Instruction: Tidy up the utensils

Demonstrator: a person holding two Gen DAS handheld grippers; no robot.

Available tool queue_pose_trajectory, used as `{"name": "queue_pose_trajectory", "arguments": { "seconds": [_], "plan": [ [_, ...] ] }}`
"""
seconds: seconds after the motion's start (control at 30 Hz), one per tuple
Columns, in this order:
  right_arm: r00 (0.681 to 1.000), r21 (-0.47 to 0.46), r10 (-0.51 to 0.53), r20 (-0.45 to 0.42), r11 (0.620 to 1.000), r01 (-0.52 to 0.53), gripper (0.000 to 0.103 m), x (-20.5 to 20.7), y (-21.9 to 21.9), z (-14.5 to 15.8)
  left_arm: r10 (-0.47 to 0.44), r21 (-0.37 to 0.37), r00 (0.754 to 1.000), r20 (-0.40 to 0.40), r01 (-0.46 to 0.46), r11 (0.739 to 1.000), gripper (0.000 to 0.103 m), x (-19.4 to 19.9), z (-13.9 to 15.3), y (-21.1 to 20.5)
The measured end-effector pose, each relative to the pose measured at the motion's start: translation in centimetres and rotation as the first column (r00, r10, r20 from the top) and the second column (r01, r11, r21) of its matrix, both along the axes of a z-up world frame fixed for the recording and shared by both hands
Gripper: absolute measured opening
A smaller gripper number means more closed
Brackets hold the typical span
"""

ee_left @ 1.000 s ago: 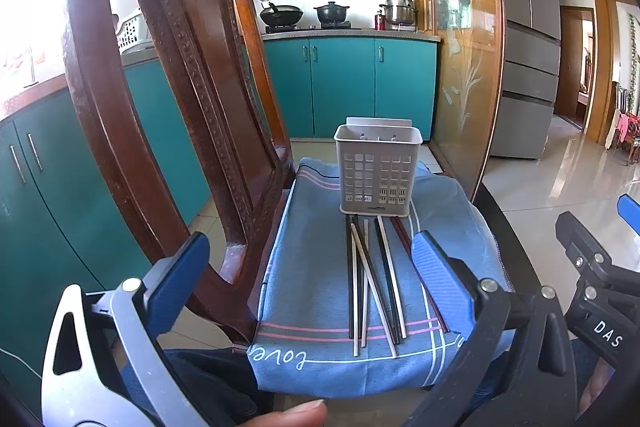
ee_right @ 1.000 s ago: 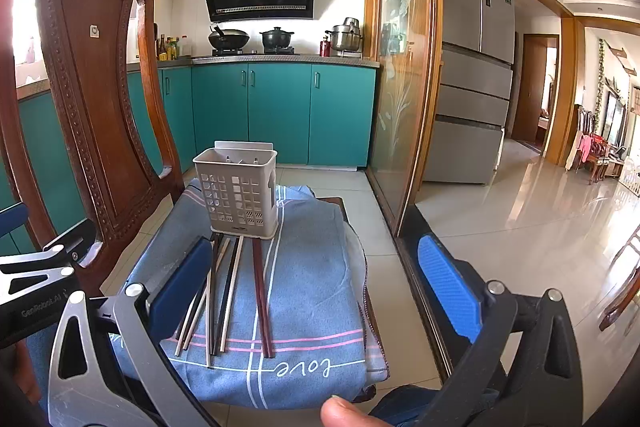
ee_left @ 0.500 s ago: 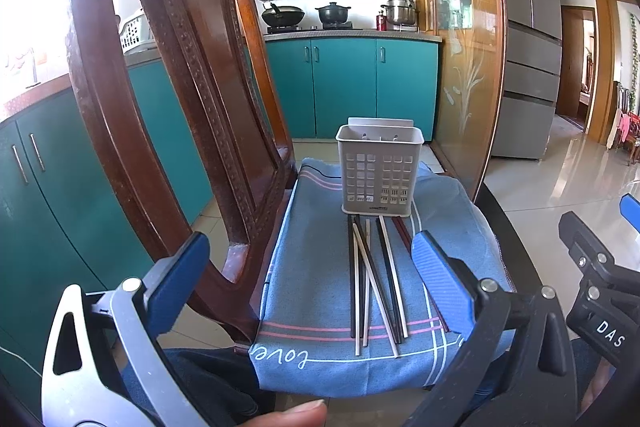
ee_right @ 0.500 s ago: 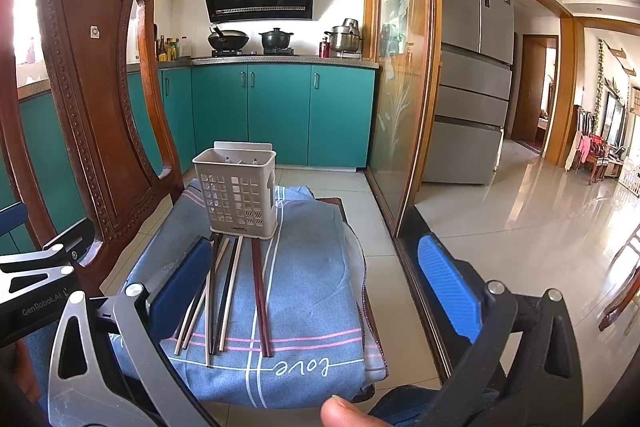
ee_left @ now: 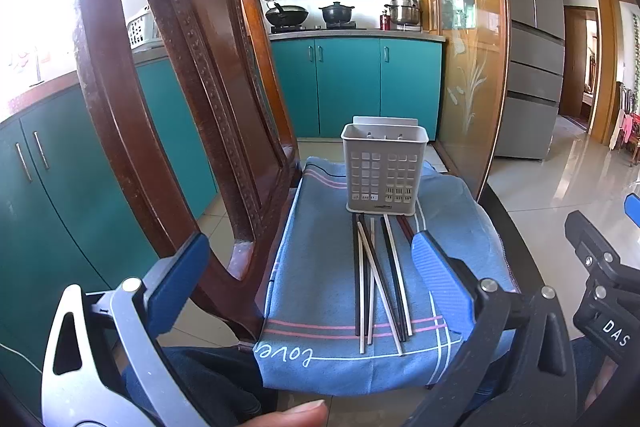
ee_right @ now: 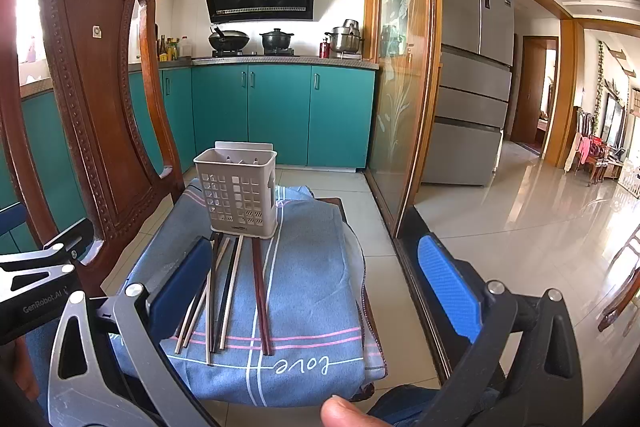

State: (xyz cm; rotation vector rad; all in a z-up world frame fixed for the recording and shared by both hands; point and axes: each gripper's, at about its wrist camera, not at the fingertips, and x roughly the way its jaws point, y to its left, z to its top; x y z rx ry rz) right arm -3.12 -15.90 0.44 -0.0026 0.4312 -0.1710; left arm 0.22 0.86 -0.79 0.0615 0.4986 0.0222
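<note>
Several chopsticks [ee_left: 376, 279] [ee_right: 224, 287], pale, black and dark red, lie side by side on a blue cloth [ee_left: 320, 267] [ee_right: 304, 267] spread over a small stool. Behind them stands an empty grey perforated utensil holder [ee_left: 384, 173] [ee_right: 240, 193]. My left gripper [ee_left: 308, 267] hovers open above the cloth's near left, nothing between its blue pads. My right gripper [ee_right: 316, 275] hangs open above the cloth's near right, also empty. Both are short of the chopsticks.
A carved wooden chair [ee_left: 192, 87] [ee_right: 88, 75] stands close on the left of the stool. A glass sliding door frame [ee_right: 404, 107] borders the right. Teal cabinets [ee_right: 280, 115], a stove with pots and a fridge [ee_right: 472, 79] are behind. A thumb [ee_right: 348, 413] shows at the bottom.
Both views have shifted very slightly; the grippers stay open and the chopsticks and holder have not moved.
</note>
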Motion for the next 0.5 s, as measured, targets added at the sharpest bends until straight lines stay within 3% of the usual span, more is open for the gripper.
{"name": "queue_pose_trajectory", "arguments": {
  "seconds": [0.5],
  "plan": [
    [1.000, -0.003, -0.001, 0.002, 1.000, 0.001, 0.100, -0.11, -0.01, -0.05, 0.002, 0.000, 1.000, -0.003, -0.002, 1.000, 0.100, -0.22, -0.17, 0.31]
  ]
}}
